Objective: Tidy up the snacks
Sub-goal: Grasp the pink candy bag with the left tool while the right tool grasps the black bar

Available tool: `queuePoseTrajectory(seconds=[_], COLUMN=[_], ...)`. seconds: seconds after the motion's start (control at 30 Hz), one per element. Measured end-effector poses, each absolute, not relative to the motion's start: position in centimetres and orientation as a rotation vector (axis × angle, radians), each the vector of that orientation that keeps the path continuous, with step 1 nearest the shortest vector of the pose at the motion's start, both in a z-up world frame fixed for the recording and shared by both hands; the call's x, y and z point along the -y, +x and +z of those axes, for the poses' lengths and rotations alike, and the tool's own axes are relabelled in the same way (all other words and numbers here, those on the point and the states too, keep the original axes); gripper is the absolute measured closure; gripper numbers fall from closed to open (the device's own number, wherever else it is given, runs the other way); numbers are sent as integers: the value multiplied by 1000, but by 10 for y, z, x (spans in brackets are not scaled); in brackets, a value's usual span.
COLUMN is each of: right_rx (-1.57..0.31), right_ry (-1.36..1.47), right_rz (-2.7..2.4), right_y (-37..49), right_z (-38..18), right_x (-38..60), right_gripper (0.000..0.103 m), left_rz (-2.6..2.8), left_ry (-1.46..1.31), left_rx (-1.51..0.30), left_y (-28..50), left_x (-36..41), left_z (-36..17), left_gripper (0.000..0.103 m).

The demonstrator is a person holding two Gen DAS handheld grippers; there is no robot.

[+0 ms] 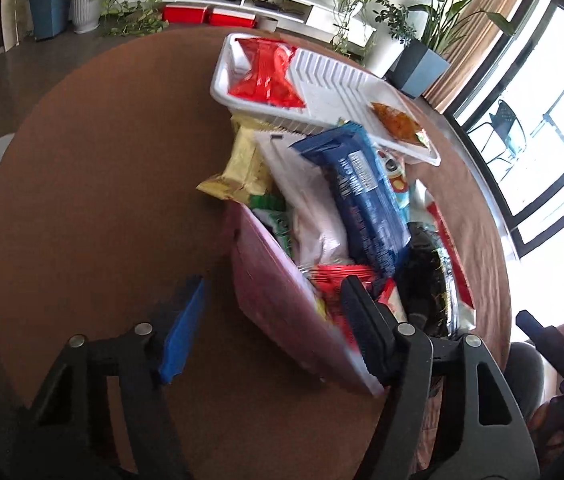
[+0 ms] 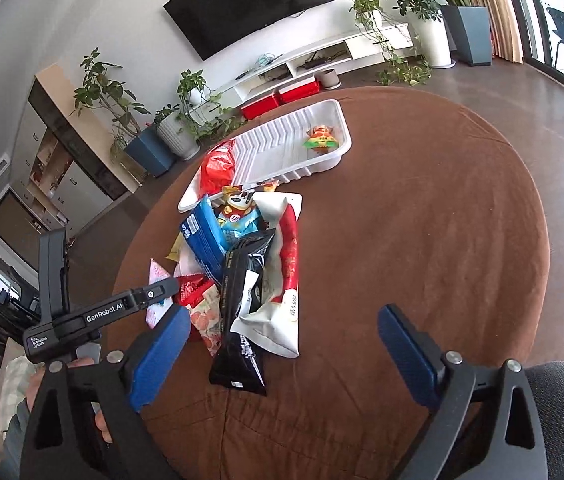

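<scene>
Brown cloth covers the round table (image 2: 422, 220), and the snack pile (image 2: 241, 264) lies on it at centre frame of the right wrist view, just below the white tray (image 2: 282, 148), which already holds a red bag (image 2: 217, 166) at its left end and a small orange packet (image 2: 322, 138) at its right. Nearest the left gripper (image 1: 273, 320) is the pink packet (image 1: 282, 300): in the left wrist view it sits at lower centre, its long axis slanting from upper left to lower right, and it passes between the two fingers, the blue pad (image 1: 183, 332) to its left with bare cloth in the gap, the black finger on its right among the wrappers (whether that one already presses is blurred). So the jaws stand apart around the packet, not yet clamped, and this hand seems the nearer and the one to take it. Pitched steeply down, it enters the right wrist view from the left edge. Behind it, the right gripper (image 2: 282, 344) hovers wide apart and empty, with the black packet (image 2: 241, 312) running lengthwise up the frame between its pads.
</scene>
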State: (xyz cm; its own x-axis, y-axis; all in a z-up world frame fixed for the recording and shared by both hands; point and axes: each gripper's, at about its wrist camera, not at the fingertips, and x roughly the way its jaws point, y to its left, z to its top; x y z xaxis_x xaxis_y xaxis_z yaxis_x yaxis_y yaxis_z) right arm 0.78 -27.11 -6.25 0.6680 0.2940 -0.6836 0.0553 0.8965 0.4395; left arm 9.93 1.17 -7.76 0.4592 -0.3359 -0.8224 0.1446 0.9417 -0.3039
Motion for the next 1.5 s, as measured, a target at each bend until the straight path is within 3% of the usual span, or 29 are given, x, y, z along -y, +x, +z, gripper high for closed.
queuePoseTrajectory(seconds=[0.13, 0.5, 0.6, 0.67, 0.83, 1.03, 1.1, 1.27, 1.5], right_rx=[-843, -847, -841, -839, -840, -858, -878, -951, -998], right_ry=[443, 383, 358, 346, 331, 301, 291, 308, 269], right_rz=[139, 124, 114, 109, 148, 193, 213, 242, 223], right_y=[8, 10, 9, 10, 14, 30, 36, 55, 67], right_z=[-64, -65, -62, -61, -59, -60, -62, -76, -83], right_x=[269, 259, 257, 255, 243, 225, 218, 207, 198], right_gripper=[6, 6, 6, 6, 10, 24, 35, 48, 51], left_rz=[-275, -254, -239, -238, -259, -317, -333, -354, -329], left_ry=[-196, -101, -45, -31, 10, -21, -53, -82, -25], left_rx=[-1074, -1076, -1072, -1069, -1059, -1051, -1050, -1051, -1066], left_y=[100, 85, 83, 83, 81, 78, 76, 73, 72], left_x=[-28, -23, -20, -22, -21, -24, -28, -32, -25], left_z=[-84, -86, -86, -86, -86, -84, -83, -83, -83], left_gripper=[42, 43, 53, 71, 76, 83, 85, 86, 81])
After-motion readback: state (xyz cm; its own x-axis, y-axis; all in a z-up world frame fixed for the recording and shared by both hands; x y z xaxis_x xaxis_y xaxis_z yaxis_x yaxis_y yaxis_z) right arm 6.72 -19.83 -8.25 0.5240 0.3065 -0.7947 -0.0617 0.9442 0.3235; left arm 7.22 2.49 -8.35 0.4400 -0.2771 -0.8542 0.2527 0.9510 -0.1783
